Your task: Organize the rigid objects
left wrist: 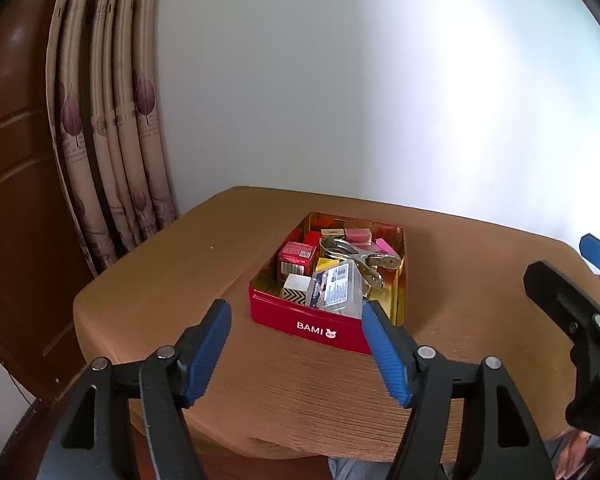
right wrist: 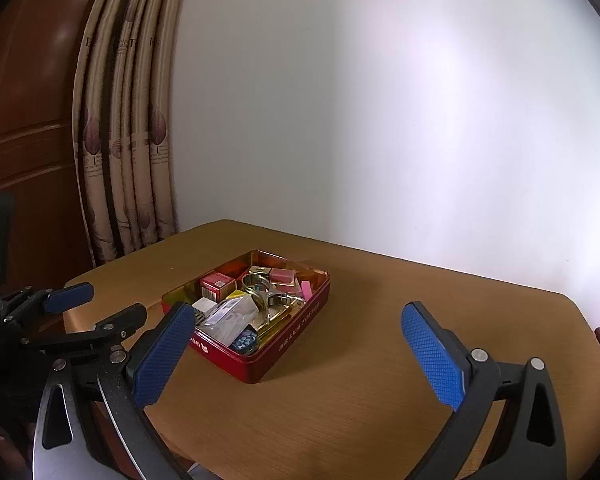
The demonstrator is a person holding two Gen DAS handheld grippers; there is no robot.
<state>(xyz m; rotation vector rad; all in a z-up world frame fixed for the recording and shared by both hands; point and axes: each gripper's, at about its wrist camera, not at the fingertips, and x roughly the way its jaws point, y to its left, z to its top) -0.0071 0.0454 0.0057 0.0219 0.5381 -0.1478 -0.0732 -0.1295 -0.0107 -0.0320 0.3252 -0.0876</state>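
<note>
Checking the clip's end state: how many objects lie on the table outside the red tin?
0. Everything visible sits inside the red tin on the table; ground hidden behind the tin can't be ruled out.

Both views are sharp and evenly exposed. A broad bright wash overexposes the wall at right. The red tin casts a soft shadow leftward onto the table. Strong fisheye bending curves the curtain; frame corners are vignetted black.

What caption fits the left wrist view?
Open left gripper faces a red tin packed with small items on the wooden table.
</note>
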